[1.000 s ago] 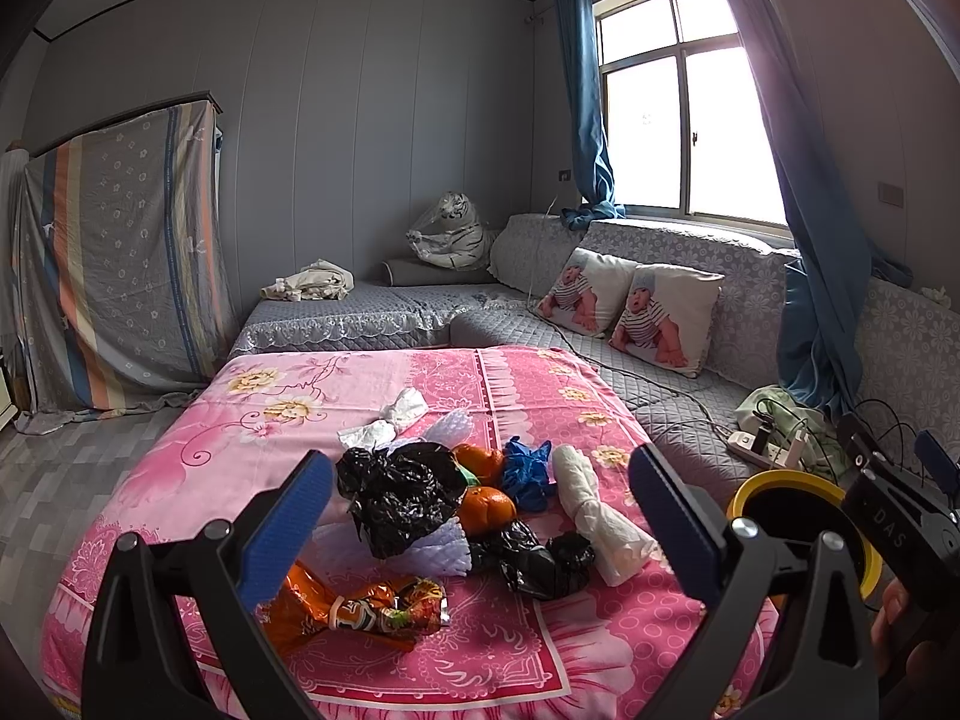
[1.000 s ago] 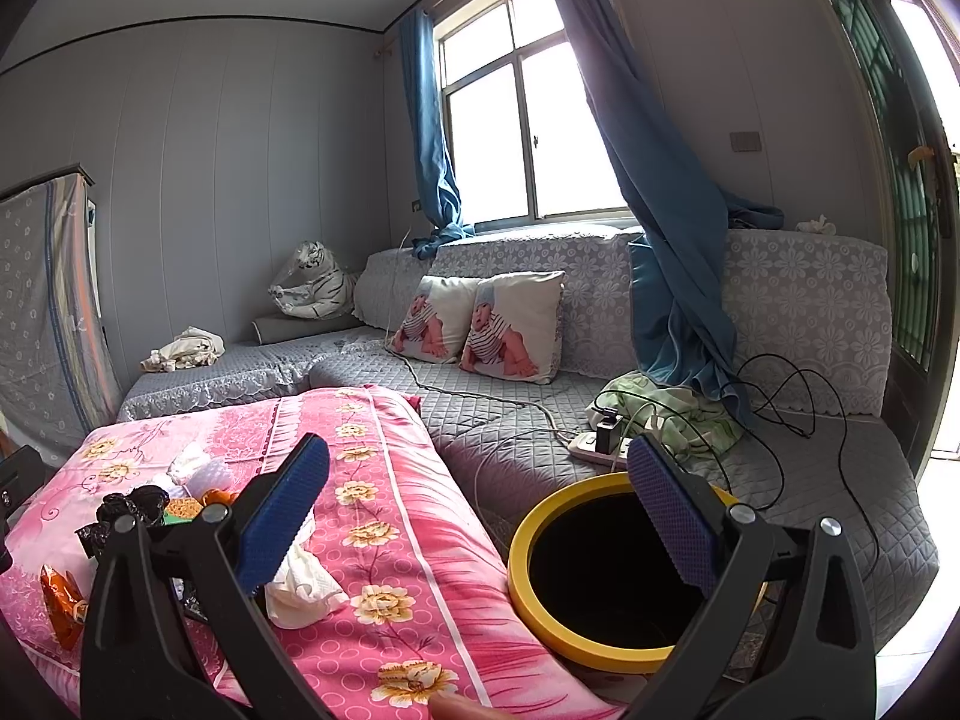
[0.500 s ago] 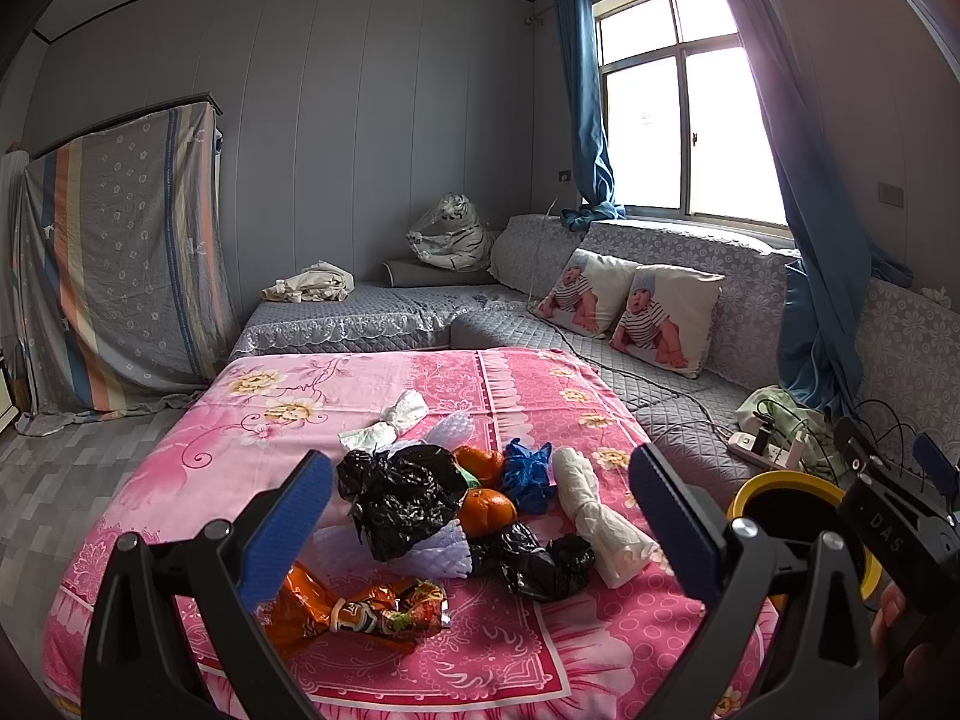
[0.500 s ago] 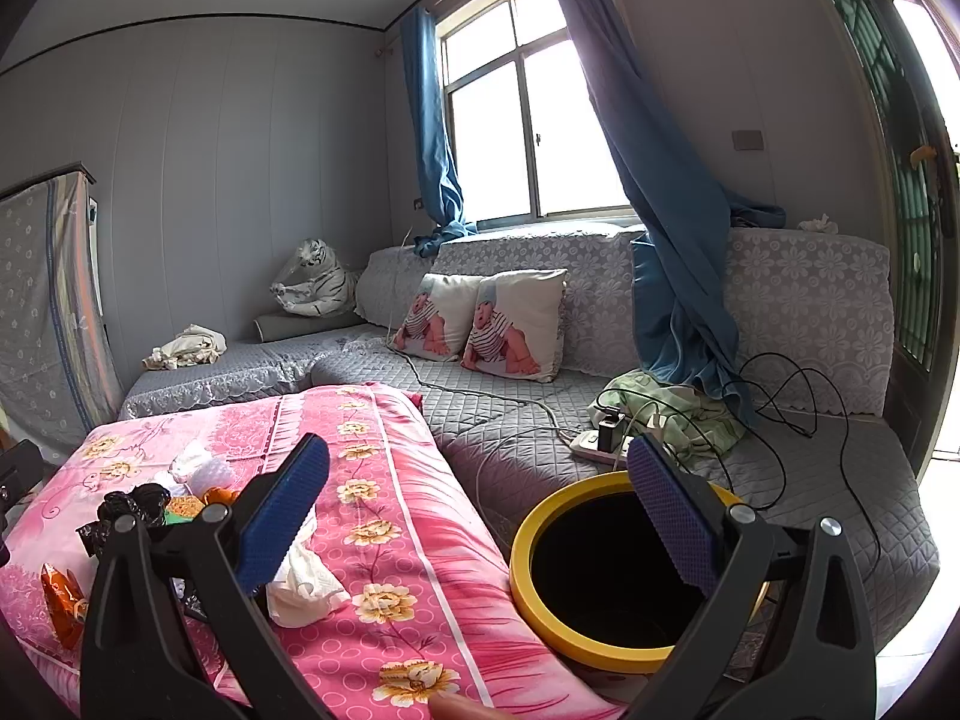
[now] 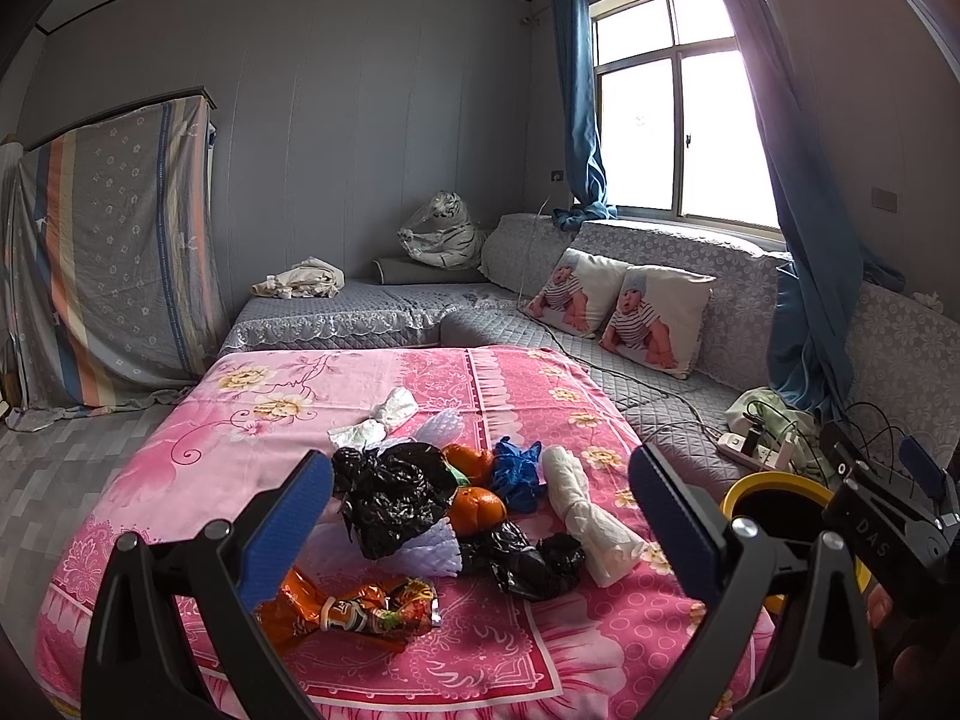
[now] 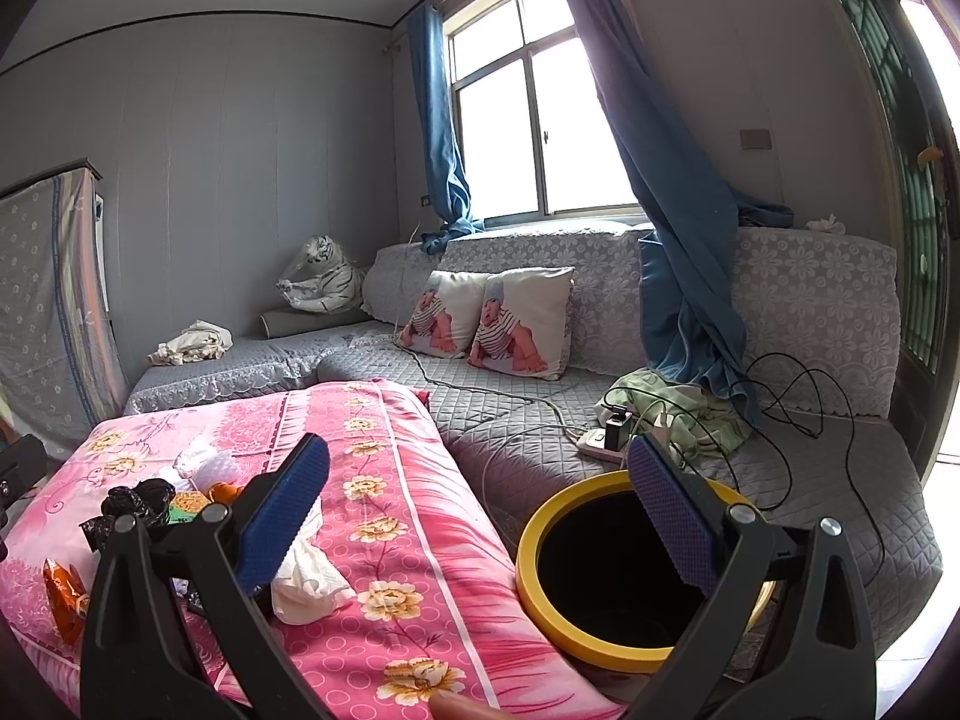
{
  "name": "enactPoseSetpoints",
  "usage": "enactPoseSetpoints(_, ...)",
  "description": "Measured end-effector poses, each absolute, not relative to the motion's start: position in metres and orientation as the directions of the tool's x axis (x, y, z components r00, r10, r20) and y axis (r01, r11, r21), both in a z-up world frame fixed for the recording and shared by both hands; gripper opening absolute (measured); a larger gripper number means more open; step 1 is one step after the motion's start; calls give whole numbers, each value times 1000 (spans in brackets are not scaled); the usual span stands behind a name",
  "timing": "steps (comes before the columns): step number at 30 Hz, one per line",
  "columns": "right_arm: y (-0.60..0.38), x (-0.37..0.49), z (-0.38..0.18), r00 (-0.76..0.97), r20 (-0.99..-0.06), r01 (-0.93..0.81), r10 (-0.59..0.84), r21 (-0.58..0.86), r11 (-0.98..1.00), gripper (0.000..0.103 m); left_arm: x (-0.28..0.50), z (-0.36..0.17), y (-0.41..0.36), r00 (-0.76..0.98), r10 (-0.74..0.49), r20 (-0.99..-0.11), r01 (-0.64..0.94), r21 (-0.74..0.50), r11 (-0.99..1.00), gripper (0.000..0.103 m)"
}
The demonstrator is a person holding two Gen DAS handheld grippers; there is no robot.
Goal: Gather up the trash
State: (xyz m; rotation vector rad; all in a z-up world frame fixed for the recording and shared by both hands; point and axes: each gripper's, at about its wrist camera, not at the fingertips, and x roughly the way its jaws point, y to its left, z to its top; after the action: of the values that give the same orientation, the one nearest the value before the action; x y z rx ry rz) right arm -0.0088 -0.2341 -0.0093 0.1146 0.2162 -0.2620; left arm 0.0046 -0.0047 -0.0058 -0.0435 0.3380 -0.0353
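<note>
Trash (image 5: pixel 444 516) lies heaped on a pink bedspread (image 5: pixel 240 438) beside a yellow-rimmed bin (image 6: pixel 540 564); both grippers, left (image 5: pixel 480 516) and right (image 6: pixel 477 510), hover with jaws released.

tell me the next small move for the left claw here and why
Probably ease the left claw down and forward onto the black plastic bag, then close. Both claws are open and empty, the trash pile lies untouched on the pink cloth, and that bag sits on top of it, between the fingers. The yellow-rimmed bin waits beside the table, under the right claw.
</note>
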Motion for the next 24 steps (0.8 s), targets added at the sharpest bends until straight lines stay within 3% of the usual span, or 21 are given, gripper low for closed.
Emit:
enactPoseSetpoints(15, -226, 24, -11, 943, -281, 199, -178, 47, 979, 95, 36, -21, 40, 912, -80, -402, 75, -26, 997, 95)
enactPoseSetpoints(20, -215, 54, -14, 943, -330, -23, 36, 43, 999, 95, 45, -37, 57, 882, -58, -467, 118, 100, 988, 95)
enactPoseSetpoints(24, -202, 92, -32, 865, -461, -187, 196, 65, 980, 95, 61, -53, 79, 828, -58, -558, 147, 115, 982, 95)
